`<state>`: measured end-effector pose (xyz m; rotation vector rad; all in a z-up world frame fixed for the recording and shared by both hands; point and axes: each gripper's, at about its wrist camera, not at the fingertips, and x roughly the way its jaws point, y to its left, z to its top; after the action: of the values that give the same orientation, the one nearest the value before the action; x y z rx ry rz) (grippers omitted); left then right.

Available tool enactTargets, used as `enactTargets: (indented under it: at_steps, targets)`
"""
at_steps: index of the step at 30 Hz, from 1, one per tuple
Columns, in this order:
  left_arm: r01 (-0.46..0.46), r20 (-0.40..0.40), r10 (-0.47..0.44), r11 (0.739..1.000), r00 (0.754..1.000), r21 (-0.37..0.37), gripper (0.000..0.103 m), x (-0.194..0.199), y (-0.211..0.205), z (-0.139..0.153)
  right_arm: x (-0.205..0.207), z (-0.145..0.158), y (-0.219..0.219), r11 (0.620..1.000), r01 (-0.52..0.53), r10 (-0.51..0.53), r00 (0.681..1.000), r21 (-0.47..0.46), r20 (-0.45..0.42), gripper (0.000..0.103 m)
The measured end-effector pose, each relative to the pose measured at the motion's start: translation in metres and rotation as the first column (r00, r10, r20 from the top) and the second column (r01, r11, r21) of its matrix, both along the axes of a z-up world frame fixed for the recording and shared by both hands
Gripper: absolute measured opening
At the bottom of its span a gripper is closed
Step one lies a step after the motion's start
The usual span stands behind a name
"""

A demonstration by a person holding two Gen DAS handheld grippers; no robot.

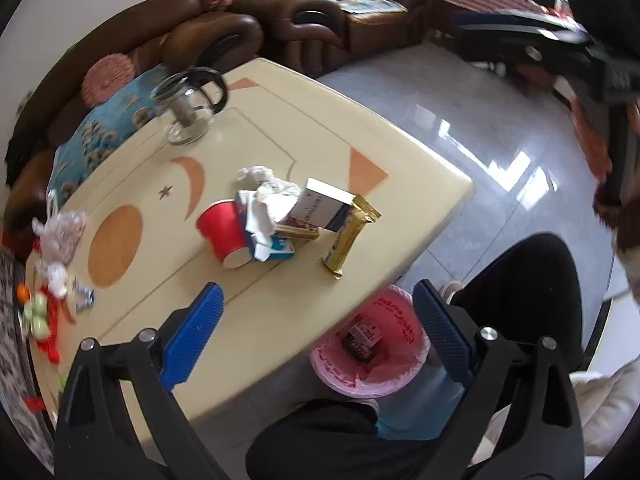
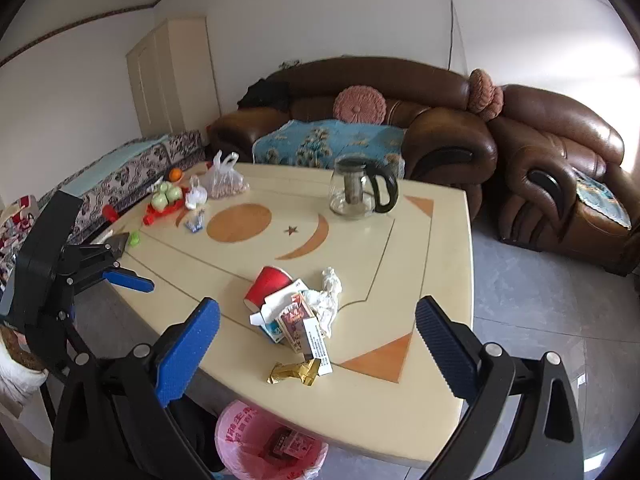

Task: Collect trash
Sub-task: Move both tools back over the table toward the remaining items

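A heap of trash lies on the cream table [image 1: 280, 288] [image 2: 400, 400]: a tipped red paper cup [image 1: 222, 230] [image 2: 267, 285], crumpled tissue [image 1: 276, 198] [image 2: 328, 296], a white cigarette box [image 1: 324, 204] [image 2: 318, 344], a blue-white carton [image 1: 276, 248] [image 2: 272, 330] and a gold wrapper [image 1: 352, 234] [image 2: 296, 372]. A pink-bagged bin [image 1: 370, 346] [image 2: 268, 446] holding a small red box stands on the floor by the table's near edge. My left gripper [image 1: 316, 336] is open and empty above that edge and the bin; it also shows in the right wrist view [image 2: 124, 278]. My right gripper [image 2: 318, 350] is open and empty, just short of the heap.
A glass teapot [image 1: 186, 108] [image 2: 358, 192] stands at the table's far side. Plastic bags of food, fruit and red items [image 1: 52, 280] [image 2: 188, 196] crowd one end. Brown leather sofas [image 2: 440, 128] stand behind. The person's dark-trousered legs [image 1: 520, 288] are beside the bin.
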<state>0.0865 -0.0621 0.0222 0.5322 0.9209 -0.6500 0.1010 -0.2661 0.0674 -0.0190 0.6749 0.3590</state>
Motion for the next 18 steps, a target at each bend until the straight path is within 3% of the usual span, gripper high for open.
enactTargets:
  at_steps: [3, 12, 18]
  targets:
    - [0.044, 0.008, -0.045, 0.998, 0.999, 0.040, 0.093, 0.004, -0.013, -0.016, 0.015, -0.015, 0.001, 1.000, -0.016, 0.016, 0.999, -0.007, -0.038, 0.096]
    - [0.158, -0.089, -0.153, 0.986, 0.984, 0.052, 0.093, 0.020, -0.038, -0.060, 0.052, -0.057, 0.001, 0.999, -0.044, 0.043, 0.988, -0.007, -0.148, 0.096]
    - [0.197, -0.154, -0.193, 0.980, 0.969, 0.011, 0.093, 0.035, -0.045, -0.081, 0.076, -0.088, 0.010, 0.996, -0.086, 0.081, 0.971, -0.013, -0.223, 0.096]
